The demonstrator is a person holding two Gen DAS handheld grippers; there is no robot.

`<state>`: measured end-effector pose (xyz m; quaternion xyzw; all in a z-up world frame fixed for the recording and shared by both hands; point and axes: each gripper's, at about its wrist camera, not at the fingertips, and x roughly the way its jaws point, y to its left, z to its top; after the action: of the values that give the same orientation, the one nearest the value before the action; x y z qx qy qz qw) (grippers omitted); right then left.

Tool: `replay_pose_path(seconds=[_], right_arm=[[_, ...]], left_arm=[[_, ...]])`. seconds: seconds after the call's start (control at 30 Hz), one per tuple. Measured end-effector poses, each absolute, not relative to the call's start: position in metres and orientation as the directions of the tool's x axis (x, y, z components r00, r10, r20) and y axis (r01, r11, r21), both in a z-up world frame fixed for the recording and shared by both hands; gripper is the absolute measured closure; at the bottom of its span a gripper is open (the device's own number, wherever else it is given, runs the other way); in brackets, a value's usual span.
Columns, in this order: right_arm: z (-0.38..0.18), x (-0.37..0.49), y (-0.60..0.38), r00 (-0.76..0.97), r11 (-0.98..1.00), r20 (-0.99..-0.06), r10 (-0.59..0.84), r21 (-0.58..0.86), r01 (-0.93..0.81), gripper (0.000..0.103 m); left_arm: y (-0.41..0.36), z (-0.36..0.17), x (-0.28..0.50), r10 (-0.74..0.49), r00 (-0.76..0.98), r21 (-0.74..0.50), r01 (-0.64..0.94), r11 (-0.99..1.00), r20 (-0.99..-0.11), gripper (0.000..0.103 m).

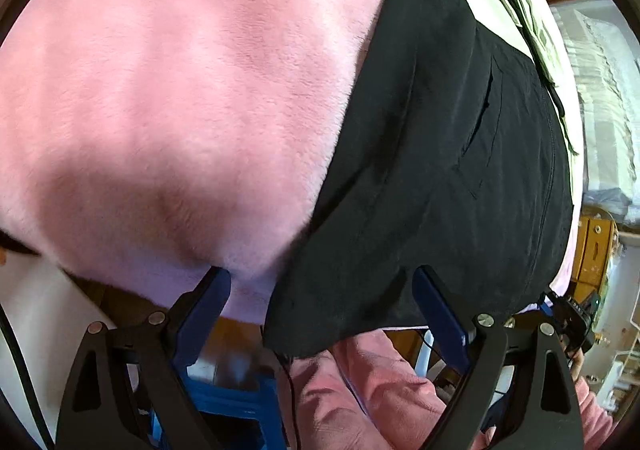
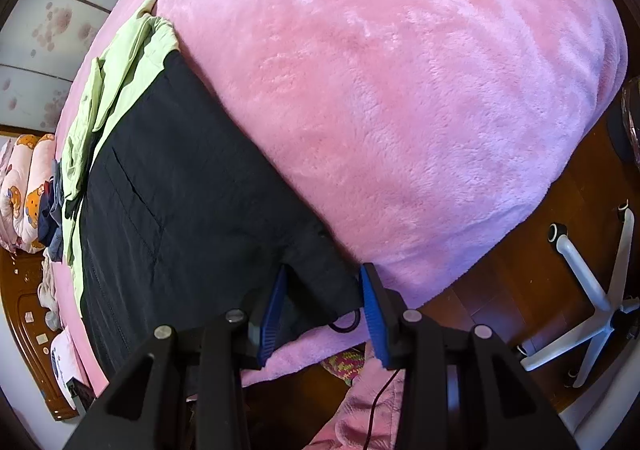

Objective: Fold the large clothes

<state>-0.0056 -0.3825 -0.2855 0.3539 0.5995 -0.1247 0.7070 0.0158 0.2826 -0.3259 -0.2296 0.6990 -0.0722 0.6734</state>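
A: Two grippers, both over the black jacket [image 1: 440, 138] on the pink blanket [image 1: 180, 90]?
B: Yes. The left gripper [image 1: 320, 302] gapes wide around its hem corner; the right gripper [image 2: 322, 294] straddles another corner, pads not pressing.

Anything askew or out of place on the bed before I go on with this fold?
The black garment lies flat on the pink blanket, but a crumpled light-green garment lies bunched along its far end and edge, overlapping it. The black hem corner hangs off the bed edge between the right gripper's fingers.
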Motion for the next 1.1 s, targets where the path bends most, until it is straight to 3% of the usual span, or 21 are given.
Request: replay_pose_path(seconds=[0.07,0.13,0.2,0.23,0.3,0.5,0.8,1.1], right_arm=[[-0.285,-0.003,-0.379,0.246,0.731,-0.936,0.250,0.349,0.586,0.065],[-0.284,0.000,-0.372,0.238,0.749,-0.940,0.243,0.338,0.570,0.066],[-0.282,0.002,-0.369,0.231,0.761,-0.946,0.229,0.322,0.563,0.070],[-0.282,0.002,-0.367,0.230,0.762,-0.947,0.224,0.317,0.565,0.073],[-0.280,0.000,-0.366,0.231,0.755,-0.951,0.204,0.303,0.582,0.079],[-0.267,-0.008,-0.365,0.236,0.725,-0.954,0.184,0.294,0.624,0.083],[-0.228,-0.010,-0.351,0.300,0.695,-0.918,0.257,0.392,0.603,0.086],[-0.186,0.012,-0.320,0.401,0.644,-0.840,0.365,0.539,0.543,0.088]], left_arm=[[0.285,-0.329,0.017,-0.420,0.010,-0.413,-0.210,0.886,-0.907,0.013],[0.281,-0.326,0.015,-0.391,-0.004,-0.384,-0.186,0.904,-0.920,0.024],[0.278,-0.324,0.016,-0.395,-0.009,-0.387,-0.179,0.905,-0.919,0.048],[0.279,-0.324,0.013,-0.426,-0.006,-0.417,-0.193,0.888,-0.905,0.056],[0.280,-0.322,0.009,-0.433,0.003,-0.423,-0.220,0.879,-0.902,0.064],[0.277,-0.309,0.000,-0.393,0.045,-0.385,-0.320,0.865,-0.919,0.079],[0.241,-0.260,-0.006,-0.278,0.114,-0.301,-0.349,0.888,-0.954,0.090],[0.228,-0.181,0.009,-0.363,0.276,-0.447,-0.374,0.813,-0.890,0.092]])
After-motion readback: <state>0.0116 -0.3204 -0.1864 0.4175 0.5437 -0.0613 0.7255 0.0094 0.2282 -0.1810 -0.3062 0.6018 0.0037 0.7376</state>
